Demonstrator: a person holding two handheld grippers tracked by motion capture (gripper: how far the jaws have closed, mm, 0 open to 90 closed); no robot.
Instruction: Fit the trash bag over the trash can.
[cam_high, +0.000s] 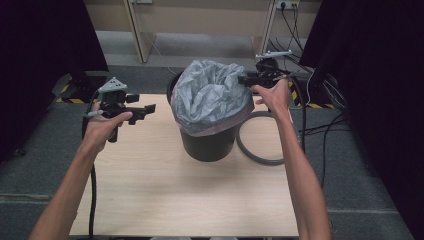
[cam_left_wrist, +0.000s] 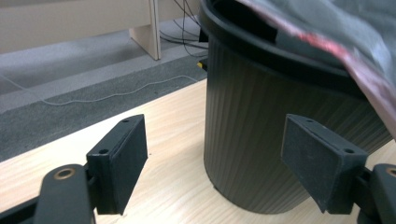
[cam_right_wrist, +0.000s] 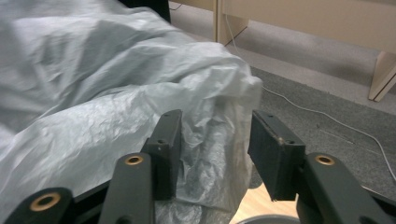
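Both sets of jaws stand apart, so the bag (cam_right_wrist: 140, 112) at frame centre could be missed or torn if the right gripper (cam_right_wrist: 212, 154) is closed carelessly, while the left gripper (cam_left_wrist: 215, 172) is kept off the bin (cam_left_wrist: 261, 140).

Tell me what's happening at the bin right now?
A person is fitting a grey bin bag into a black bin on the wooden table. The right gripper is at the bag's far right edge, its fingers open with a fold of plastic between them, not clamped. The left gripper is held open beside the bin's left, holding nothing. The bag is partly draped over the rim, bunched up. A grey ring lies by the bin.
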